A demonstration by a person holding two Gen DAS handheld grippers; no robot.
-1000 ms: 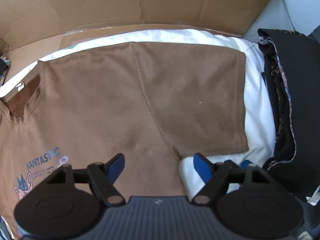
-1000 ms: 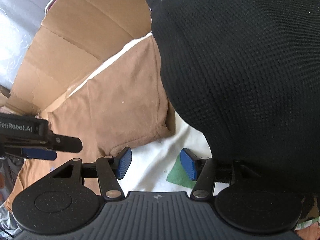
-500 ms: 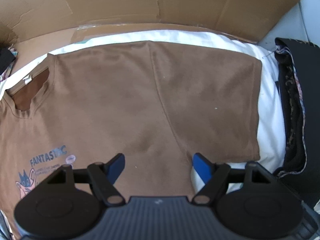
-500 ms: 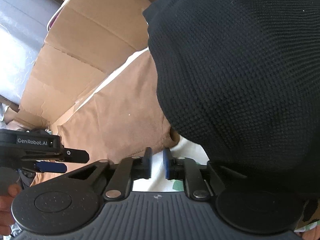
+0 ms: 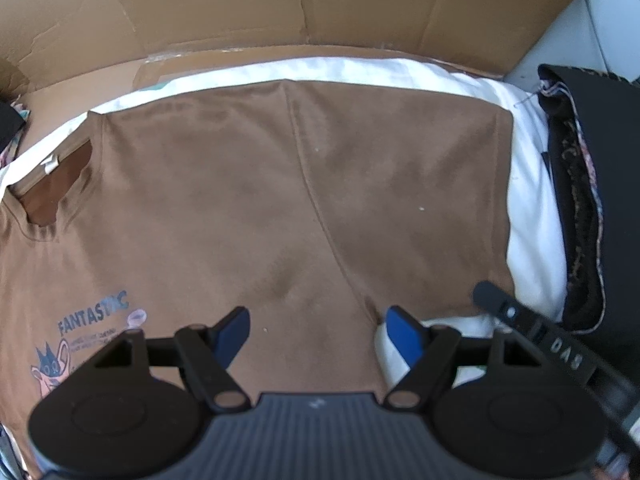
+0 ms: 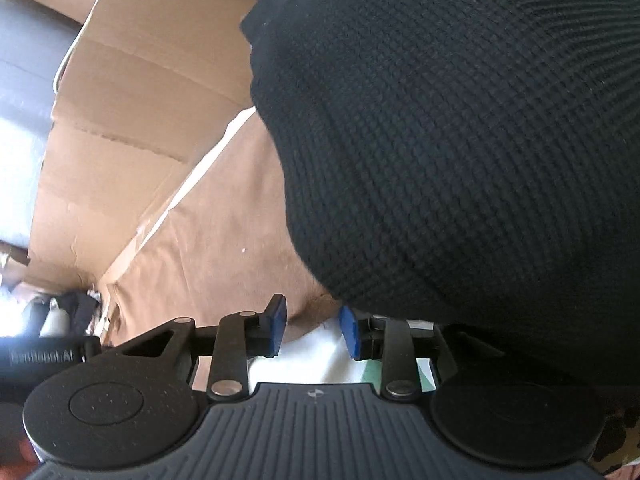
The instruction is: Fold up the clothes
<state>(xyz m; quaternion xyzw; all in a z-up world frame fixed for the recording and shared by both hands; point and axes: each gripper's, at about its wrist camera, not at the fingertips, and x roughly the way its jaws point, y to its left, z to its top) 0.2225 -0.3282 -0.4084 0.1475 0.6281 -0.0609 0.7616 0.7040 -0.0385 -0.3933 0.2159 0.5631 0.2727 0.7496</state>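
A brown T-shirt [image 5: 224,208] with a blue "FANTASTIC" print lies flat, front up, on a white sheet [image 5: 532,216]. Its short sleeve [image 5: 412,200] is spread out to the right. My left gripper [image 5: 318,328] hangs open just above the shirt at the armpit seam, with nothing between its pads. In the right wrist view my right gripper [image 6: 312,330] sits low at the sleeve's [image 6: 224,240] lower corner. Its jaws are opening, with a narrow gap; the corner's edge lies at the gap and the pads do not press on it. One of its fingers [image 5: 508,312] shows in the left wrist view.
A black knitted garment [image 6: 440,140] bulks right beside the right gripper and hides much of that view; in the left wrist view this dark pile [image 5: 600,200] borders the sheet on the right. Cardboard walls [image 5: 240,12] stand behind the shirt. The left gripper's body [image 6: 40,354] shows at the left.
My right gripper moved in toward the sleeve's corner and rolled; its jaws went from wide to nearly shut, then parted a little. It now shows in the left wrist view. The left gripper stayed open.
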